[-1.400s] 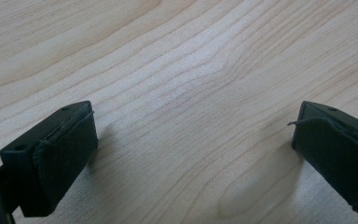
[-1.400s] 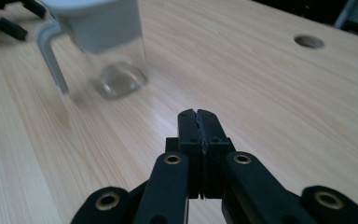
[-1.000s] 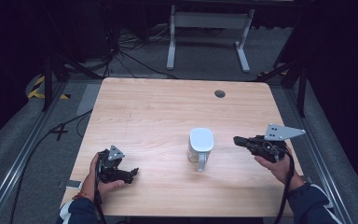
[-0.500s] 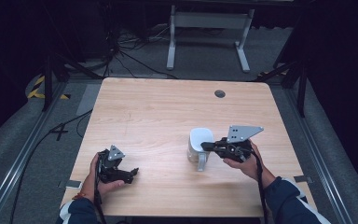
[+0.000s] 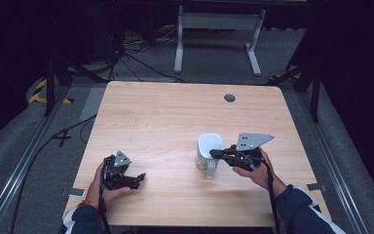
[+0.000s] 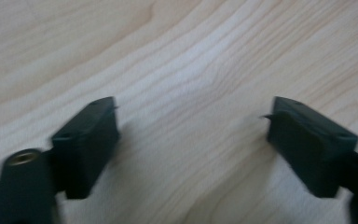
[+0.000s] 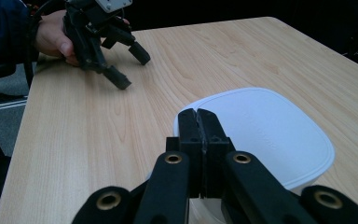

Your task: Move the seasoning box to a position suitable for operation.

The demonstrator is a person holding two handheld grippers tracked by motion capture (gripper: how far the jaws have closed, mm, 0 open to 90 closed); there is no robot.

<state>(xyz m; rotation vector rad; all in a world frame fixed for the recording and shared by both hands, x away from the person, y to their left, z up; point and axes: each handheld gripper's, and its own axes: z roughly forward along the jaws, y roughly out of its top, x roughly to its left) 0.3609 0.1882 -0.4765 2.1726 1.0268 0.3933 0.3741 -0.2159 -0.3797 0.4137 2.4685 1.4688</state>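
High view: right gripper (image 5: 216,153) reaches over the near rim of the white, rounded-square plastic cup (image 5: 210,147), whose handle hangs just below the tips. Left gripper (image 5: 137,178) rests low on the light wooden tabletop (image 5: 165,117), well apart from the cup; judged parked out of the way.

Left gripper view: jaws wide apart, nothing between them, bare wood grain beneath.

Right gripper view: jaws pressed together, tips at the cup's near rim. Whether they pinch the rim or the handle cannot be told. The closed jaws suggest a grasp there, ready for lifting. Left gripper (image 7: 129,67) far ahead, held in a hand (image 7: 56,37).
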